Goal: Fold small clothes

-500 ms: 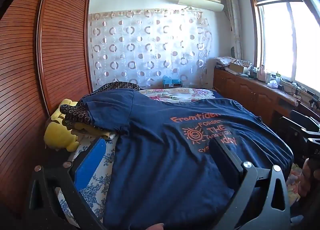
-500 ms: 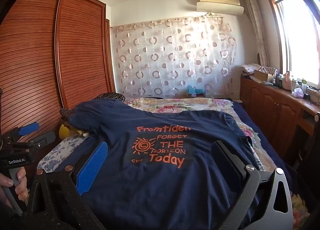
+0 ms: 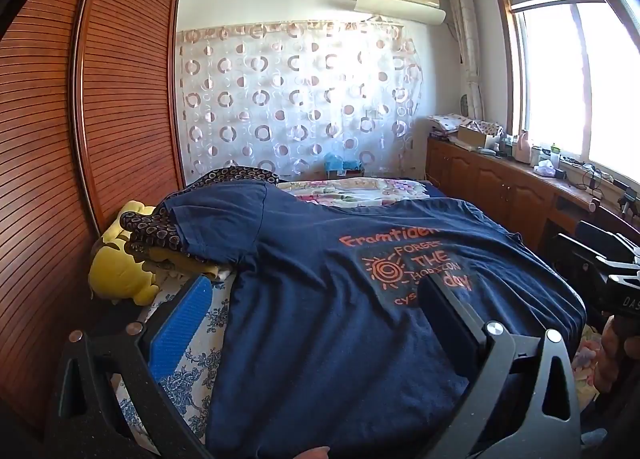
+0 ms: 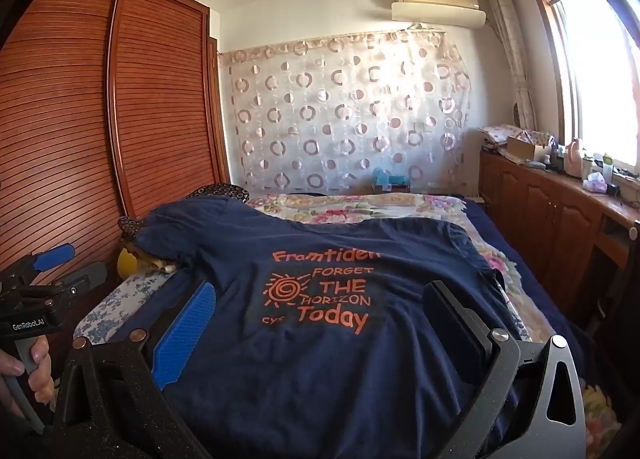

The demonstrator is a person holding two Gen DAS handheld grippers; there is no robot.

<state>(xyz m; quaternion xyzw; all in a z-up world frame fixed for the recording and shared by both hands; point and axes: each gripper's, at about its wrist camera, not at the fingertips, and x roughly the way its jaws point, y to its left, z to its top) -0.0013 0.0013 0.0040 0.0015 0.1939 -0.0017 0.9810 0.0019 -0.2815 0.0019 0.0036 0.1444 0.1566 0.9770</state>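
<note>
The navy T-shirt (image 4: pixel 320 319) lies spread flat on the bed (image 4: pixel 360 205), print up, collar toward the curtain, hem nearest. Left hand-held gripper (image 3: pixel 316 323) and right hand-held gripper (image 4: pixel 320 327) both gape, holding nothing.

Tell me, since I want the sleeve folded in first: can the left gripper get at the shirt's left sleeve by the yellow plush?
Probably yes. The left gripper is open above the navy T-shirt, and nothing lies between it and the sleeve, draped over the dark patterned fabric.
</note>
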